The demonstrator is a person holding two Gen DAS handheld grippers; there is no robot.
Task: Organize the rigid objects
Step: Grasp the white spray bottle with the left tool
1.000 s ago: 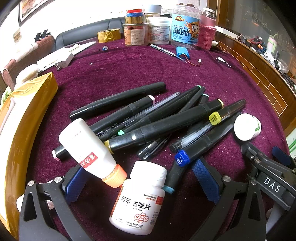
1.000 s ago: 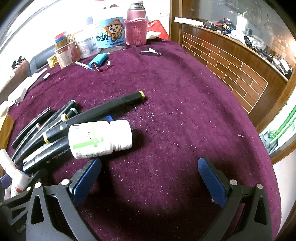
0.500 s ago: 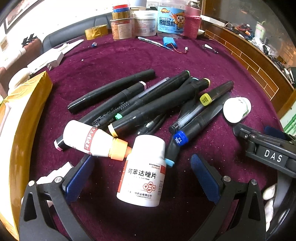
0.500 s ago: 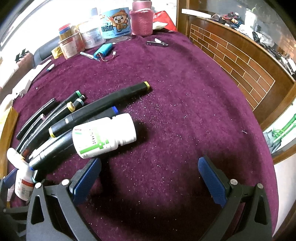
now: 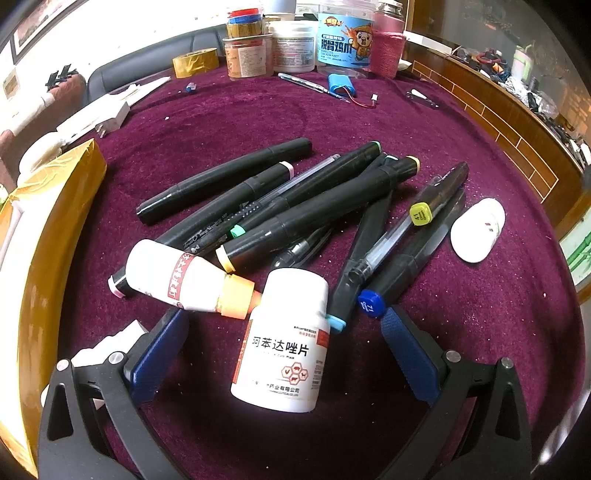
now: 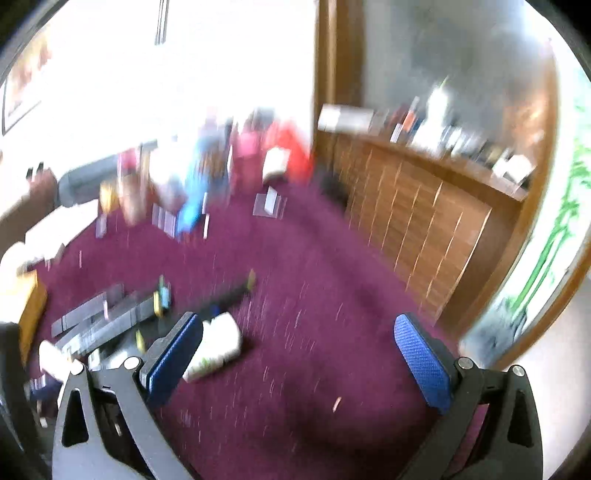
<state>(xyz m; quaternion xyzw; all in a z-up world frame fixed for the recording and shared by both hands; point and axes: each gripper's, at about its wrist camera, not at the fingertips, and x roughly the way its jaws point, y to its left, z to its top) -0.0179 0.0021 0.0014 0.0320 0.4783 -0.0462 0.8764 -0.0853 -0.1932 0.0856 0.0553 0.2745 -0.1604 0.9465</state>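
We had the left claw (image 5: 280,354) spread wide around the upright pill bottle (image 5: 282,341) on the bench (image 5: 480,332), framing a grasp; right claw (image 6: 299,363) released, blurred, holding nothing.

place: lived-in home room | table (image 5: 229,122): covered in purple velvet cloth | seating: grey sofa (image 5: 122,72) behind it | walls: framed picture (image 5: 44,18), wood-panelled ledge (image 5: 517,122) heaped with odds and ends | clutter: snack jars (image 5: 343,44), medicine bottle (image 5: 284,343), marker pens (image 5: 317,206)
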